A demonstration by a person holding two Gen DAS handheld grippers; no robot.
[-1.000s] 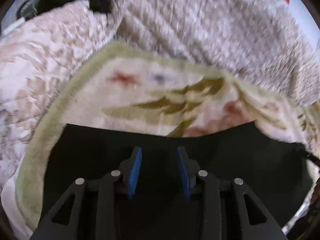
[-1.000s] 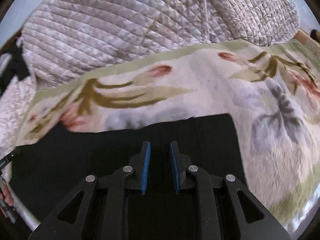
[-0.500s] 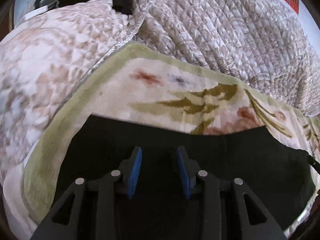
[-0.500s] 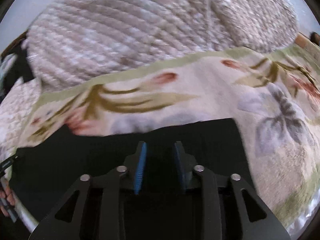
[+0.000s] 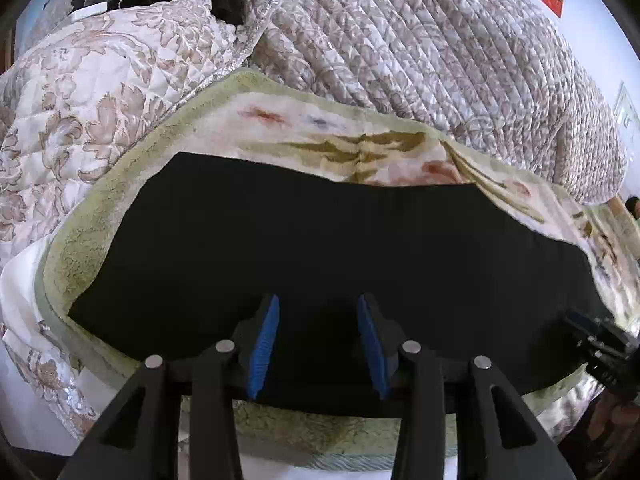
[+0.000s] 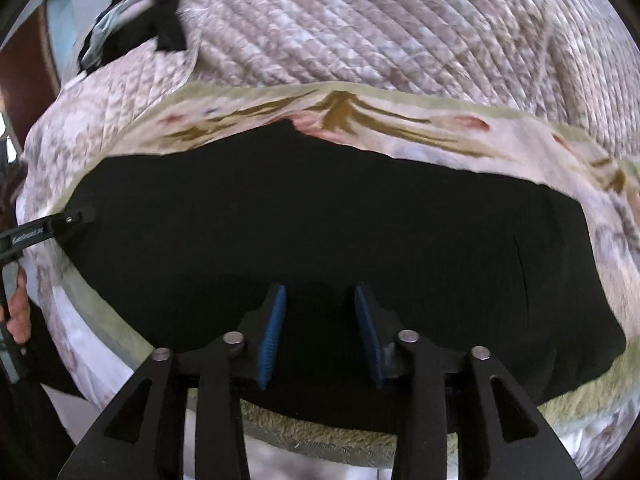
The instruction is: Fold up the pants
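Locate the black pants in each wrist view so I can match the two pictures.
Left wrist view: the black pants fill the centre, lying flat on the floral blanket, ahead of the left tool.
Right wrist view: the black pants again fill the centre, ahead of the right tool.
Shared landmark: the quilted comforter heaped behind the blanket, along the top of both pictures.

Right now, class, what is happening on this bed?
A person holds a gripper in each hand above black pants spread flat on a floral blanket. The left gripper and the right gripper both have their jaws opening, with nothing pinched between them. A quilt is heaped behind.
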